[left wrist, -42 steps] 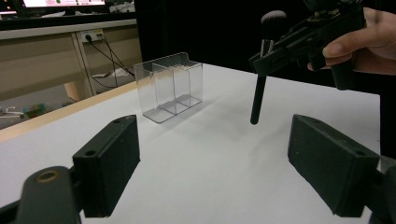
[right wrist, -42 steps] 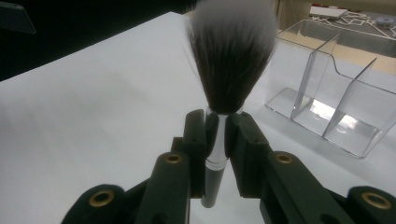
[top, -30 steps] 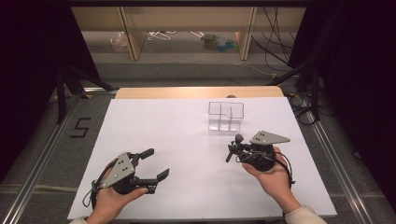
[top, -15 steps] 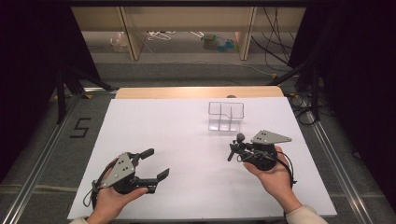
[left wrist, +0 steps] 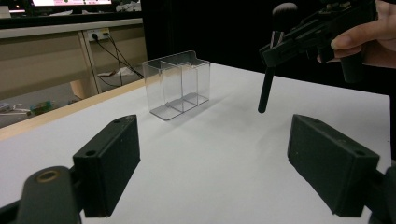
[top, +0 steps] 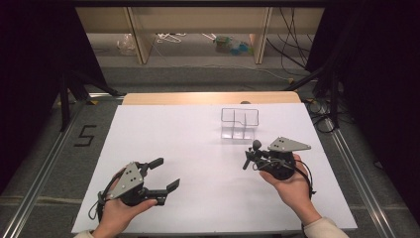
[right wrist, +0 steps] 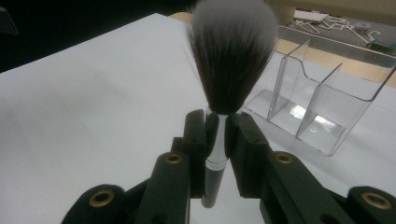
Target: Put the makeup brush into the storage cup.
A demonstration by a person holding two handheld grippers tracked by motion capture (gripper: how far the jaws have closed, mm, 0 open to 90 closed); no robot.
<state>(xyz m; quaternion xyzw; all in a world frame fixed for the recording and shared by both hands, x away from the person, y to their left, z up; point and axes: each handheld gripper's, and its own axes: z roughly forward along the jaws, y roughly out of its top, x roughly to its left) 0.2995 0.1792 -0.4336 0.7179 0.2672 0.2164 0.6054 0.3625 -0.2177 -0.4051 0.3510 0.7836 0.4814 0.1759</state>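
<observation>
The white table top (top: pixel 198 148) lies bare between the left gripper (top: pixel 166 173) and the clear divided organizer (top: pixel 239 122), so passage across its middle is left free. Near the far right part of the sheet the way is blocked by the organizer, whose open top is unobstructed from above. Just in front of it, room is taken by the right gripper (top: pixel 249 159) and the upright makeup brush (right wrist: pixel 232 56) clamped in its jaws.
</observation>
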